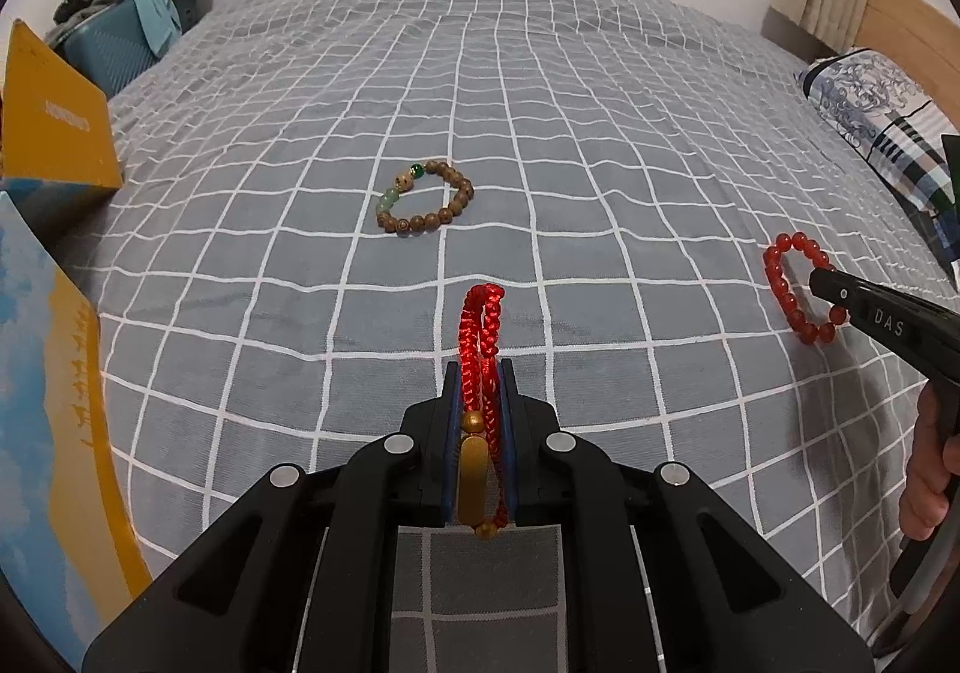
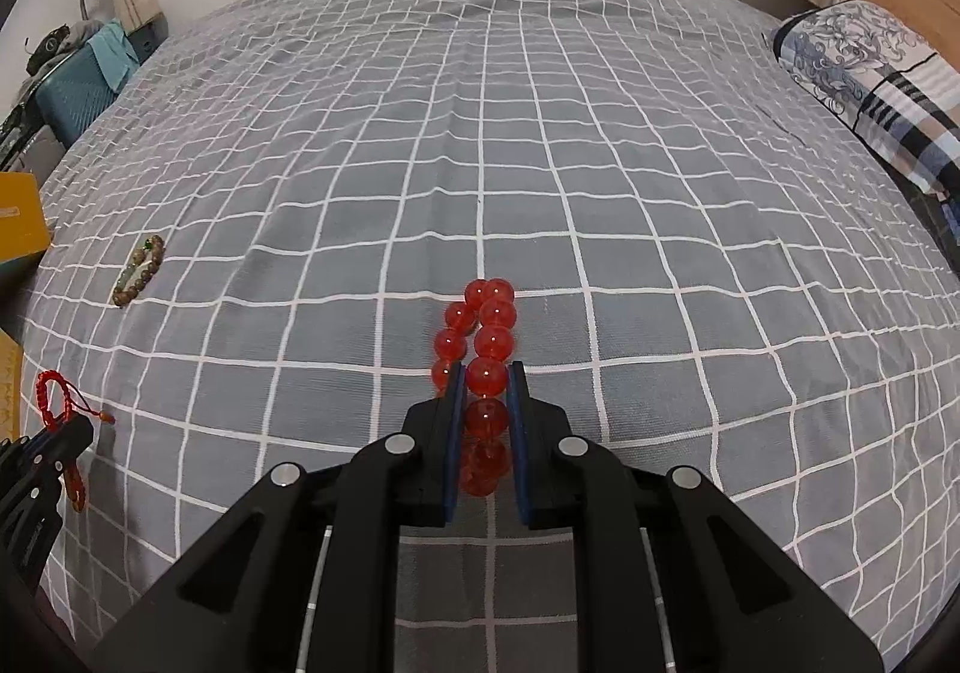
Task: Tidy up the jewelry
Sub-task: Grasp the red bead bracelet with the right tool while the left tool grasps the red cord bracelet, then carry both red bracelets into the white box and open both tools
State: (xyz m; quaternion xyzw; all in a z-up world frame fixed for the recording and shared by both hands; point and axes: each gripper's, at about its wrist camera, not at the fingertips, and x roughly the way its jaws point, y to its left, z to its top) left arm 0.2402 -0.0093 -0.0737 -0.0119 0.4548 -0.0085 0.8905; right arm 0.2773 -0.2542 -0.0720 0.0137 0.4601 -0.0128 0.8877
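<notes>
Holding one bracelet in each gripper, we have both just clear of the grey checked bedspread (image 1: pixel 600 144).

Our left gripper (image 1: pixel 480 373) is pinched narrow on the red braided cord bracelet (image 1: pixel 480 325), its gold beads sitting between the blue pads, and our right gripper (image 2: pixel 485 373) is clamped on the red bead bracelet (image 2: pixel 483 337), whose free loop sticks out past the tips. The wooden bead bracelet (image 1: pixel 425 199) lies alone farther up the bed, well apart from both. We judge the yellow box (image 1: pixel 57 120) at the left a likely destination. To do this well we keep both grips firm, lift straight and carry slowly so the loops do not swing or snag on the cloth.
</notes>
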